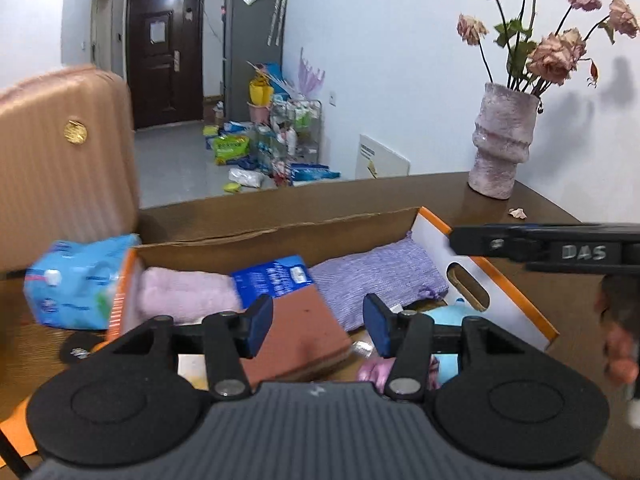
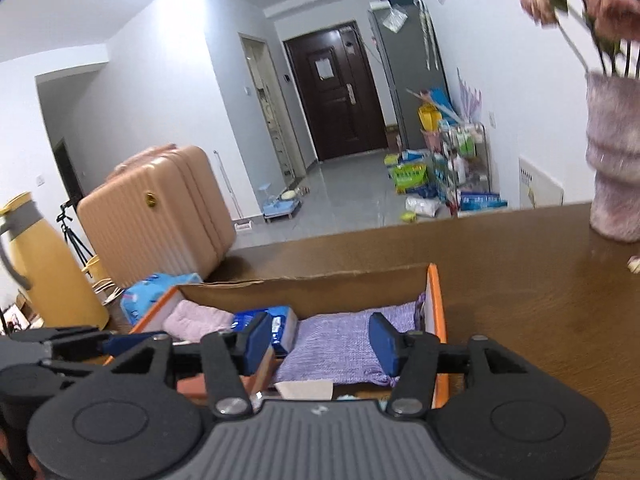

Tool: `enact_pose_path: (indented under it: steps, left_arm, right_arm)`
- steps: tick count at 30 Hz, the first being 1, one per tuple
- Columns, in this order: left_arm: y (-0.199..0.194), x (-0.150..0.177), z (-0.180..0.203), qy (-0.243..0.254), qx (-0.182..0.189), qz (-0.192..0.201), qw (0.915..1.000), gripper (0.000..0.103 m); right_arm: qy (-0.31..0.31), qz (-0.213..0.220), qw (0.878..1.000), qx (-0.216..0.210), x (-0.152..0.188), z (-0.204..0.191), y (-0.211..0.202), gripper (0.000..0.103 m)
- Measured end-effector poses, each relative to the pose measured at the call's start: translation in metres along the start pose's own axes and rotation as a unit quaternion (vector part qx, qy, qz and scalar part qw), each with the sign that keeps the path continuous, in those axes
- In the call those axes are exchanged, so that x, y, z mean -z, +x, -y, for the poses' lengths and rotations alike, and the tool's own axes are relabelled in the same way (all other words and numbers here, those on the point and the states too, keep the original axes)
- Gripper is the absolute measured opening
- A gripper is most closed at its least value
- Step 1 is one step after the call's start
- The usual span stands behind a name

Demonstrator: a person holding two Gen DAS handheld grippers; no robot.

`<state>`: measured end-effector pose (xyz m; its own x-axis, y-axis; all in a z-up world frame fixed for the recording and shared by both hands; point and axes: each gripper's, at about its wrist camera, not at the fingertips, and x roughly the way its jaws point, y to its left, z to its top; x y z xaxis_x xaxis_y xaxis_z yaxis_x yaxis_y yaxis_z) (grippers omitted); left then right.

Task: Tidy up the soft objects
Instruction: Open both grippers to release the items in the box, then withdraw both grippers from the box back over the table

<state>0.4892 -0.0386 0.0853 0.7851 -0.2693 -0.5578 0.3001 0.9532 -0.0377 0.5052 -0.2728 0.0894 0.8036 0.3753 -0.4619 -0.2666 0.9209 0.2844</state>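
Sitting in one cardboard box (image 1: 480,276) are one pink towel (image 1: 184,294), one purple knit cloth (image 1: 376,276), one blue packet (image 1: 274,276) and one brown pad (image 1: 304,328), while one tissue pack (image 1: 72,284) is lying outside.

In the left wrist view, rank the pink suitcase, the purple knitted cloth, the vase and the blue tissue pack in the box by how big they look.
1. pink suitcase, though nearness inflates it
2. purple knitted cloth
3. vase, close to the cloth, so unsure
4. blue tissue pack
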Motion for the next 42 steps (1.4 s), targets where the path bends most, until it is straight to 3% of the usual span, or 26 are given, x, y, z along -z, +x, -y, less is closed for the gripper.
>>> enact_pose_path:
  steps: [7, 9, 13, 21, 26, 31, 42]
  left_arm:
    - [-0.092, 0.016, -0.003, -0.008, -0.043, 0.050, 0.9978, 0.062]
    - [-0.118, 0.027, 0.002, -0.004, -0.063, 0.068, 0.9957, 0.068]
    - [-0.168, 0.062, 0.017, -0.002, -0.098, 0.097, 0.9904, 0.079]
    - [-0.240, 0.154, 0.034, -0.062, -0.079, 0.104, 0.9895, 0.084]
    - [-0.256, 0.204, 0.042, -0.064, -0.086, 0.094, 0.9898, 0.086]
    - [-0.269, 0.234, 0.051, -0.050, -0.084, 0.088, 0.9913, 0.086]
    - [-0.248, 0.232, 0.063, -0.037, -0.056, 0.068, 0.9954, 0.087]
  right_arm:
    - [-0.063, 0.029, 0.998, 0.009, 0.002, -0.021, -0.084, 0.066]
    - [-0.088, 0.037, 0.995, 0.011, 0.012, -0.030, -0.108, 0.074]
    - [-0.111, 0.056, 0.992, 0.014, 0.041, -0.043, -0.150, 0.075]
    - [-0.133, 0.060, 0.989, 0.006, 0.126, -0.068, -0.214, 0.077]
    - [-0.144, 0.052, 0.988, 0.001, 0.185, -0.084, -0.236, 0.082]
    - [-0.107, 0.048, 0.993, -0.011, 0.223, -0.086, -0.254, 0.082]
    - [-0.083, 0.048, 0.995, 0.006, 0.227, -0.077, -0.251, 0.082]
